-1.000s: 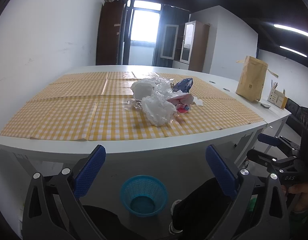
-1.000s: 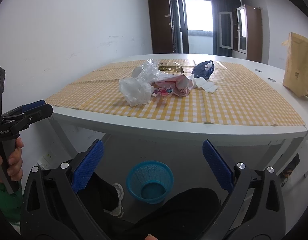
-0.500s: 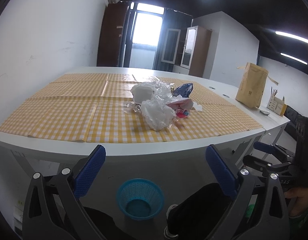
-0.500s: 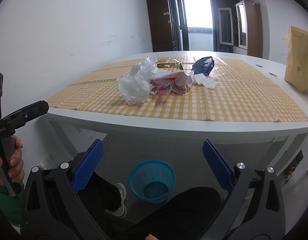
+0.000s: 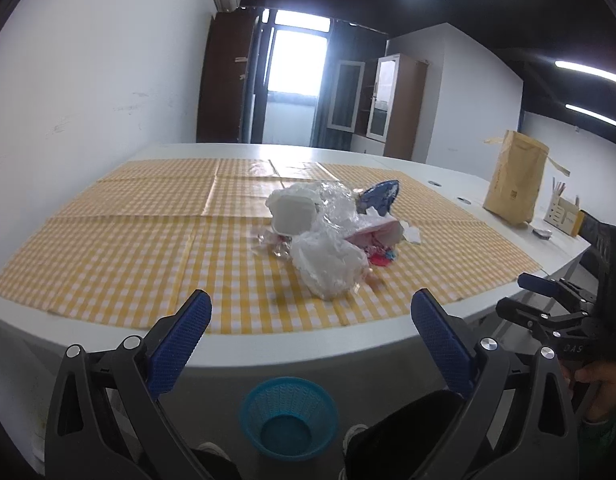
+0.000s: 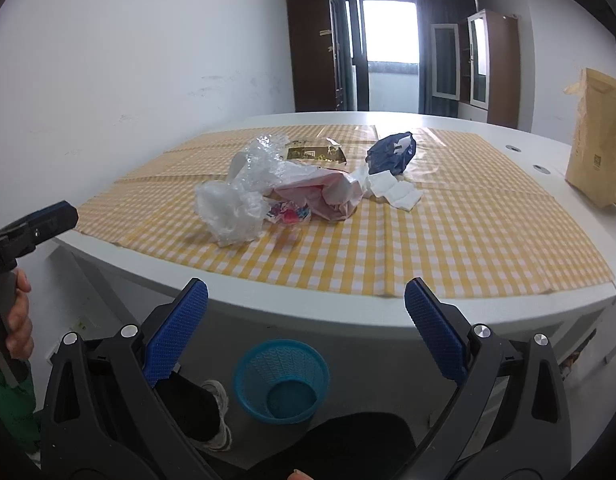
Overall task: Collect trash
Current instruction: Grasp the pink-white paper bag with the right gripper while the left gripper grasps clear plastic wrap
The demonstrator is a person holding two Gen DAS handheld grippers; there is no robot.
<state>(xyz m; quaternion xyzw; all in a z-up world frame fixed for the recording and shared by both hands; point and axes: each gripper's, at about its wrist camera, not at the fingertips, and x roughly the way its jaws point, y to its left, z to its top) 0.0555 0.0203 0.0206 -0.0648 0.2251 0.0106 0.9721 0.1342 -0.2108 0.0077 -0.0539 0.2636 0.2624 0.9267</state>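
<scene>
left gripper (image 5: 311, 330): black frame, blue textured pads (image 5: 180, 342), silver screws behind them | right gripper (image 6: 306, 322): same build | hand (image 6: 18, 318): bare skin, green sleeve

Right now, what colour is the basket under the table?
Blue basket, on the floor under the table; clearest in the right wrist view.

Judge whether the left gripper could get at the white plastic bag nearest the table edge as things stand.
Probably yes: the left gripper is open and empty, and nothing stands between it and the white plastic bag on the tablecloth.
</scene>
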